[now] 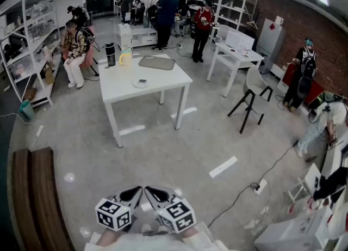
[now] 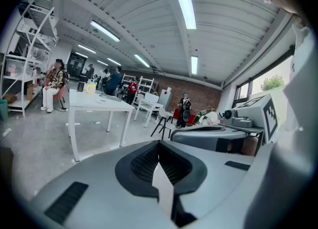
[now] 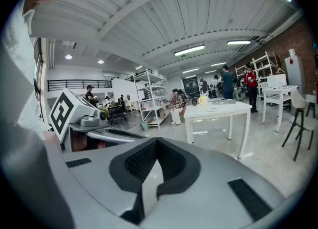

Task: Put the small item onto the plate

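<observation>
A: Left tool (image 1: 131, 194) and right tool (image 1: 157, 194): gripping anything?
B: Both clenched on nothing, well apart from the bench (image 1: 163, 78); the plate (image 1: 135, 84) sits near its front edge, the small item (image 1: 141, 81) seemingly on it.

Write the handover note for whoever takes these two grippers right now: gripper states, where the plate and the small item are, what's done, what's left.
Left gripper: shut, empty, held low near the body.
Right gripper: shut, empty, right beside the left one.
Small round white plate: near the closer edge of the white rectangular table, well ahead of both grippers. A small dark thing seems to lie on it, but it is too far off to tell whether that is the item.
Done: nothing clearly; neither gripper is at the table.
Left: walk up and check the plate. If the item is off it, pick it up and set it on.
</observation>
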`<state>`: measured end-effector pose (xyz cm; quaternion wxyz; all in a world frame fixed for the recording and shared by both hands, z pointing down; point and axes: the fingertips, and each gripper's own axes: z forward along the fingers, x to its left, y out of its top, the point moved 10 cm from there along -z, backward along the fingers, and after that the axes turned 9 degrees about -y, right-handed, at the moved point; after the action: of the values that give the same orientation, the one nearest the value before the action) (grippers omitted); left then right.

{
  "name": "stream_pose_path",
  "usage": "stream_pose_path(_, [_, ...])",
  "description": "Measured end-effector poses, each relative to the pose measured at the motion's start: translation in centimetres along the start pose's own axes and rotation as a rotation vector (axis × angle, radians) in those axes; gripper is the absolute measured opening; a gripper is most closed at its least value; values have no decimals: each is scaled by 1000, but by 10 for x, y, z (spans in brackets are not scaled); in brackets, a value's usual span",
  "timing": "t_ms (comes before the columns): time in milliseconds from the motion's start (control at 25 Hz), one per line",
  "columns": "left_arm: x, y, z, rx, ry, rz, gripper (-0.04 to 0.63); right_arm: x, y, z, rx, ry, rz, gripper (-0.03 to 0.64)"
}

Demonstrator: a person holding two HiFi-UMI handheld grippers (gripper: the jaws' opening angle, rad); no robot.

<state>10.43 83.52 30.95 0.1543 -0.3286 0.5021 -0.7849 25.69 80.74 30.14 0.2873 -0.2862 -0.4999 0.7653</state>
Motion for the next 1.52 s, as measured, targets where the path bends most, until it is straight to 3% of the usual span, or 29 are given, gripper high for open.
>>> stream_pose_path(480, [1,4,12,5,5,17,11,-12,2,0,9,-12,-3,15])
stream_pose_path(720, [-4,11,20,-11,-3,16,11,-30,3,-6,-21,-17,109,15])
stream_pose_path(1160, [-14,8,50,-56,10,-34,11,-47,2,-11,-3,16,53,15])
stream_pose_path(1520, [30,16,73,-38,3,-74,11,-72,8,30,11,-10,72,15])
